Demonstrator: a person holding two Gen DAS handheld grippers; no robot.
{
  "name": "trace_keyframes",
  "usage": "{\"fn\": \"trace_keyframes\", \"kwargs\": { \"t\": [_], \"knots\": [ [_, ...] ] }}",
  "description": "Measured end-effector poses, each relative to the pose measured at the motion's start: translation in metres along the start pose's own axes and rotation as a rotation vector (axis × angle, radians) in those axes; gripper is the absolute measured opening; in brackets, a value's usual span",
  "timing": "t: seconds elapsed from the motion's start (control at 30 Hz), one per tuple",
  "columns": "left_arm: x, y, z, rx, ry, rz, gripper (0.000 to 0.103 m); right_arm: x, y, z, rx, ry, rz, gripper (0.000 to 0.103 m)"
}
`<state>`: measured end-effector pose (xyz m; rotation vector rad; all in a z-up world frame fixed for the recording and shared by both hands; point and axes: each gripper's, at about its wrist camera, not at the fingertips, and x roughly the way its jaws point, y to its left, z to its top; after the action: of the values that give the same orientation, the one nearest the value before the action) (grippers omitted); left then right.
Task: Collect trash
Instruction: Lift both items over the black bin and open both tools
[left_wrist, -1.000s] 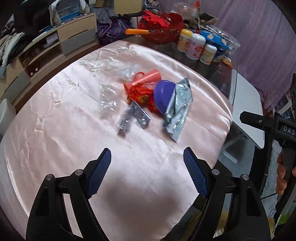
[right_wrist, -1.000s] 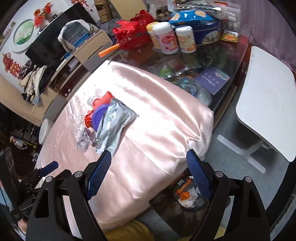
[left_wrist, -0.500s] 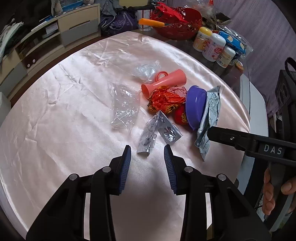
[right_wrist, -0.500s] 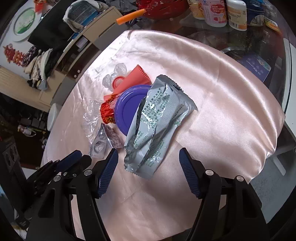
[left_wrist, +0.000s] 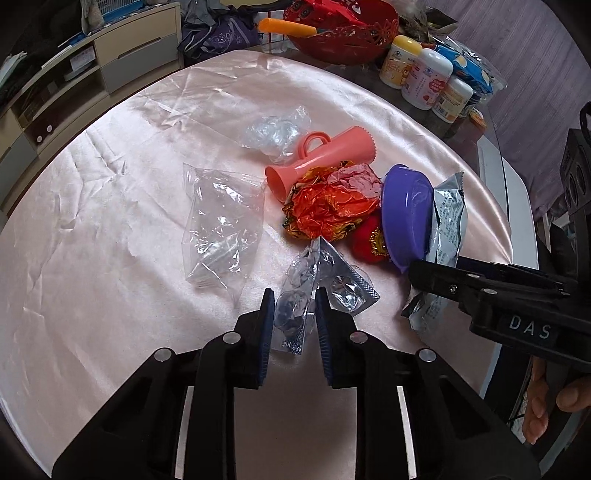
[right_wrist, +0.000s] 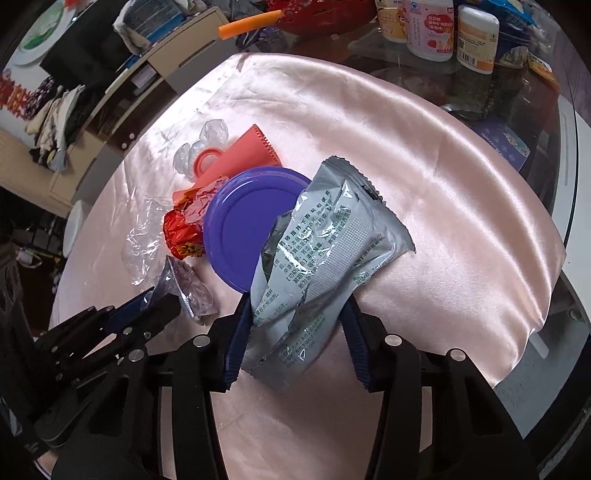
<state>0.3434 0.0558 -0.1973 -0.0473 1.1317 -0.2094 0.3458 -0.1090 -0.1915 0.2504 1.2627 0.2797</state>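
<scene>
A: What is the biggest thing here?

B: The shiny pink satin cloth (left_wrist: 110, 221) spread over the table, filling the middle of both views. All the trash lies on it.

A: And any containers?

B: A red lace-edged plastic basket (left_wrist: 343, 40) at the top of the left wrist view, holding red packaging and an orange stick. To its right stands a row of white lidded jars (left_wrist: 424, 79); what is in them I cannot tell.

A: Next in size?

B: A crumpled clear plastic bag (left_wrist: 221, 229), left of centre. Then a long silver foil pouch with printed text (right_wrist: 321, 258), lying partly over a round purple plastic lid (right_wrist: 240, 229). Beside the lid sit a salmon-pink plastic tube with a loop handle (left_wrist: 321, 162) and a crushed orange foil wrapper (left_wrist: 328, 206).

A: The tools?

B: The right gripper (right_wrist: 297, 325) has its blue pads on either side of the pouch's lower end, touching it, with a moderate gap between them. The left gripper (left_wrist: 294, 317) is nearly pressed together, pinching a small silver blister strip (left_wrist: 295, 295) at lower centre.
</scene>
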Motion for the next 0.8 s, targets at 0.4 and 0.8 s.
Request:
{"fn": "trace_keyframes", "kwargs": {
  "t": [0.4, 0.8],
  "knots": [
    [-0.009, -0.023, -0.015, 0.030, 0.011, -0.017, 0.019, -0.021, -0.018, -0.014, -0.007, -0.019, 0.022, 0.034],
    [-0.051, -0.102, -0.054, 0.100, 0.010, -0.109, 0.019, -0.090, -0.088, -0.075, 0.052, -0.077, -0.051, 0.034]
  ]
}}
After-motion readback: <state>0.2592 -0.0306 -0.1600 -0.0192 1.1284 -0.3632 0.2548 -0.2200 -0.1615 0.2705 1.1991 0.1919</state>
